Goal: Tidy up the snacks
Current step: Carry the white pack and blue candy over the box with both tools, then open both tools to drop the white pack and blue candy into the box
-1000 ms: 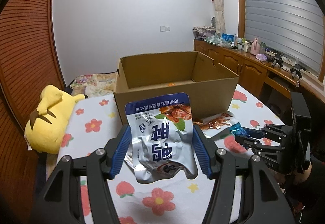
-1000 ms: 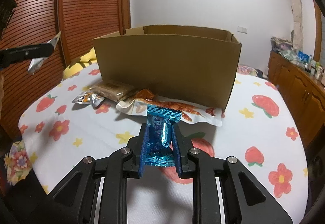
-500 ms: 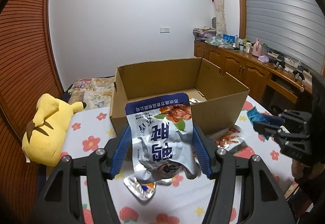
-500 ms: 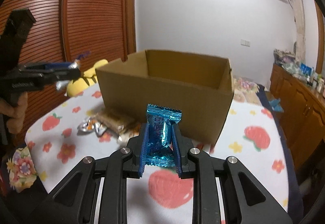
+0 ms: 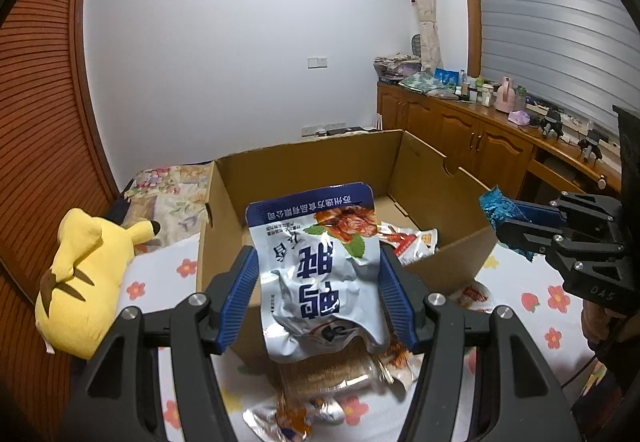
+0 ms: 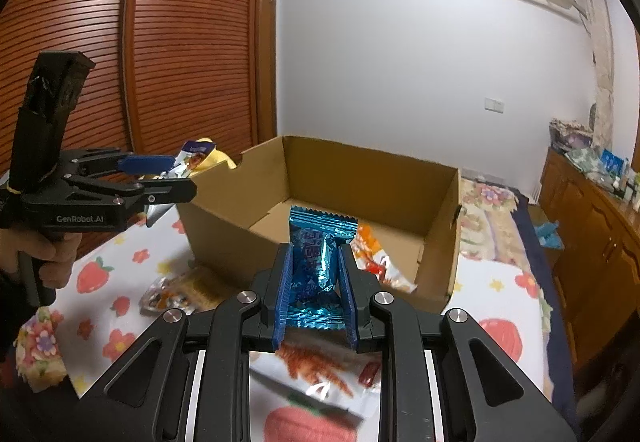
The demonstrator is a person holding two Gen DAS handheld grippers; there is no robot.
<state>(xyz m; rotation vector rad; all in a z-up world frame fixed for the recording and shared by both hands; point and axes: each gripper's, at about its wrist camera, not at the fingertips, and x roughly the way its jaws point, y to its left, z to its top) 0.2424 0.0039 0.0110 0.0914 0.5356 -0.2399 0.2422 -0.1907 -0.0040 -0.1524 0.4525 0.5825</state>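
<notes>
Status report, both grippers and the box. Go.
Left gripper shut on white snack bag. Right gripper shut on blue candy packet. Cardboard box open ahead; nothing blocking.

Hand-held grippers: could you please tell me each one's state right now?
Left hand-held gripper: closed on the white snack pouch.
Right hand-held gripper: closed on the blue candy packet.

Glossy foil pouch [image 5: 320, 270], matt cardboard box [image 5: 440, 270]
</notes>
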